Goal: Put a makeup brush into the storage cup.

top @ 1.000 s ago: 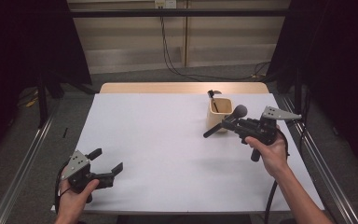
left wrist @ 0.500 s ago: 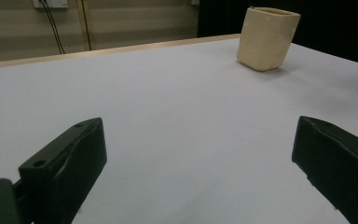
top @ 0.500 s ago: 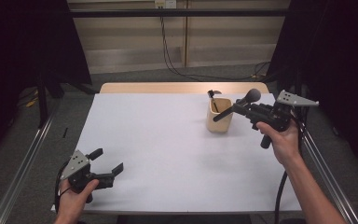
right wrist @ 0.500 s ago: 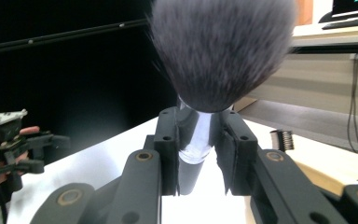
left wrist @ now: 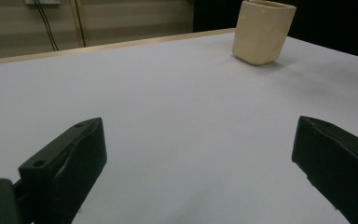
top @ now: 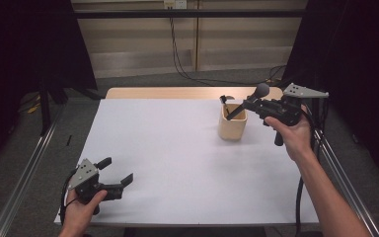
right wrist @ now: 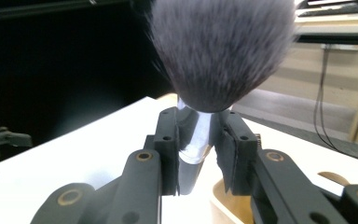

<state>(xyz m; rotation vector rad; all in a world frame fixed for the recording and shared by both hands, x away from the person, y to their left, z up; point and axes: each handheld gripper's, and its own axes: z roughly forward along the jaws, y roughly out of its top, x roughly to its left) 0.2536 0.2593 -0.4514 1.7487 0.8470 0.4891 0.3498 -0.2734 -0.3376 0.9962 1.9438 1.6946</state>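
**Brush held above holder; left gripper idle**

The landmark is the cream, square-sided wooden holder [top: 233, 123], which stands on the white table surface [top: 187, 163] toward its far right part; in the left gripper view the same holder [left wrist: 262, 31] is seen upright at the far end of the sheet.

The right gripper [top: 249, 104] is held in the person's right hand [top: 292, 136] just to the right of the holder and above its rim; its jaws are pinched on a make-up brush with a black handle, silver ferrule and dark grey bristle head [top: 256, 96]; in the right gripper view the pads are pressed on the silver ferrule [right wrist: 193, 135] from both sides, with the bristle head [right wrist: 221, 46] standing above them. The brush is tilted; its head is raised up and to the right of the holder, and its handle tip is pointed down over the holder's mouth. Whether the tip touches the rim cannot be told. A second dark item [top: 225, 99] is seen projecting from the holder at its far left corner.

The left gripper [top: 116, 174] is held in the left hand [top: 81, 210] well apart from the holder, at the near left corner of the table; its jaws are spread wide, with nothing between them.
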